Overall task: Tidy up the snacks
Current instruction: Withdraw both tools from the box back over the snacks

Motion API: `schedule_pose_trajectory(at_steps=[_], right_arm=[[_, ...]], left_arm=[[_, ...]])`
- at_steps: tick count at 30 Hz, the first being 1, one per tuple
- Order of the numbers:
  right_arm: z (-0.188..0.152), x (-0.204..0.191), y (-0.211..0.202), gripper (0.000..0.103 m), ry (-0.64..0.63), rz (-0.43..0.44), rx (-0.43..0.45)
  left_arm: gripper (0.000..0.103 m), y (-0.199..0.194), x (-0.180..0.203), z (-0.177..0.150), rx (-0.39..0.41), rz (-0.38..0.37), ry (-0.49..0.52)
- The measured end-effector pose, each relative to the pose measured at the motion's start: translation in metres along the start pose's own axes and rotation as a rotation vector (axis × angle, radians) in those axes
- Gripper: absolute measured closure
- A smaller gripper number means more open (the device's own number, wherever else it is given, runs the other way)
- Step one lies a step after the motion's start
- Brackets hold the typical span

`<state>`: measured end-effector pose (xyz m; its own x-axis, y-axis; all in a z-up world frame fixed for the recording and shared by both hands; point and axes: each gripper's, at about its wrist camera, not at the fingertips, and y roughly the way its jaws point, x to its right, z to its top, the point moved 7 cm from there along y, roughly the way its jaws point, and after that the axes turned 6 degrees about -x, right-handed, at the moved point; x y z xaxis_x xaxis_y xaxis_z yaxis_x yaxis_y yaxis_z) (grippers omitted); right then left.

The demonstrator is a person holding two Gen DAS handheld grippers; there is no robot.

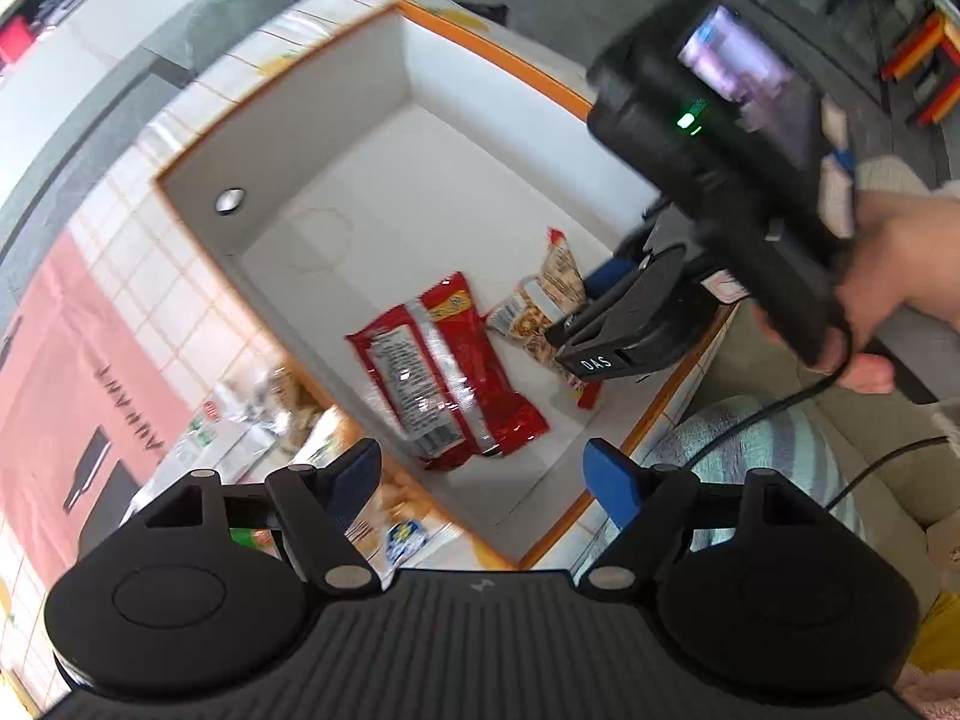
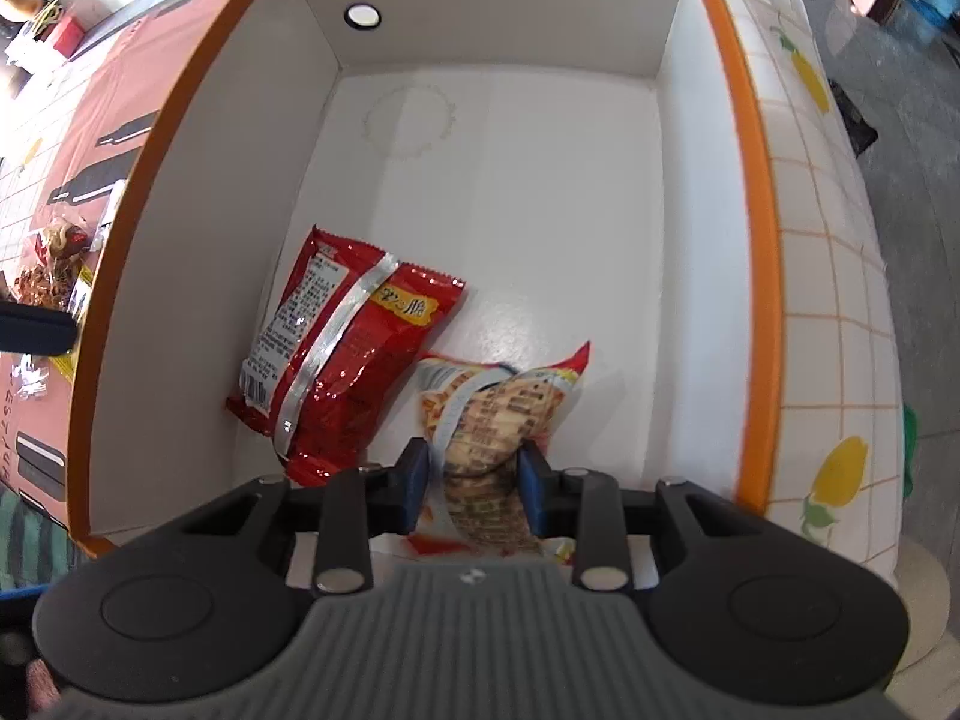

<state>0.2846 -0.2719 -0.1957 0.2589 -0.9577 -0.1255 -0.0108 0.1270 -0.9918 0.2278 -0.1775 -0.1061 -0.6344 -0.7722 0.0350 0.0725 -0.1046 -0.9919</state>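
Blue pads of the right gripper [image 2: 474, 480] press against both sides of a beige patterned snack packet [image 2: 498, 414], so this claw is clenched on the packet low inside the white box [image 2: 660, 192], near its front wall. The packet's far end, with a red corner, points toward the middle of the box floor. Just to the left of it, touching or slightly overlapping it, a red snack bag [image 2: 336, 360] lies flat on the floor with its silver back seam and printed label facing up. The left gripper [image 1: 483, 477] hovers above the box's near orange rim [image 1: 630, 438] with its blue pads spread wide and nothing between them: it is released. In the left wrist view, more snack packets [image 1: 336, 462], blurred, lie outside the box on the pink and white printed surface [image 1: 72, 360]. A circular outline marks the far floor, and a round hole [image 2: 362, 15] shows in the far wall.
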Motion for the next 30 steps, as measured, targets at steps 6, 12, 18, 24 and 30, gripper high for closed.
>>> schedule_pose_trajectory(at_steps=[6, 12, 18, 24, 30], right_arm=[[0.001, -0.007, 0.003, 0.071, 0.053, 0.004, -0.045], [-0.002, -0.014, -0.007, 0.052, 0.055, -0.090, -0.031], [-0.001, -0.028, -0.041, 0.048, 0.057, -0.107, 0.019], [-0.014, -0.068, -0.088, 0.044, 0.062, -0.019, 0.135], [-0.038, -0.126, -0.106, 0.043, 0.050, 0.139, 0.280]], left_arm=[[0.014, -0.026, -0.015, -0.028, 0.062, -0.022, -0.083], [0.018, -0.030, -0.039, -0.061, 0.136, -0.022, -0.228], [0.019, -0.051, -0.067, -0.099, 0.199, -0.032, -0.335], [0.019, -0.073, -0.086, -0.145, 0.297, -0.009, -0.421], [0.019, -0.088, -0.115, -0.205, 0.416, 0.013, -0.631]])
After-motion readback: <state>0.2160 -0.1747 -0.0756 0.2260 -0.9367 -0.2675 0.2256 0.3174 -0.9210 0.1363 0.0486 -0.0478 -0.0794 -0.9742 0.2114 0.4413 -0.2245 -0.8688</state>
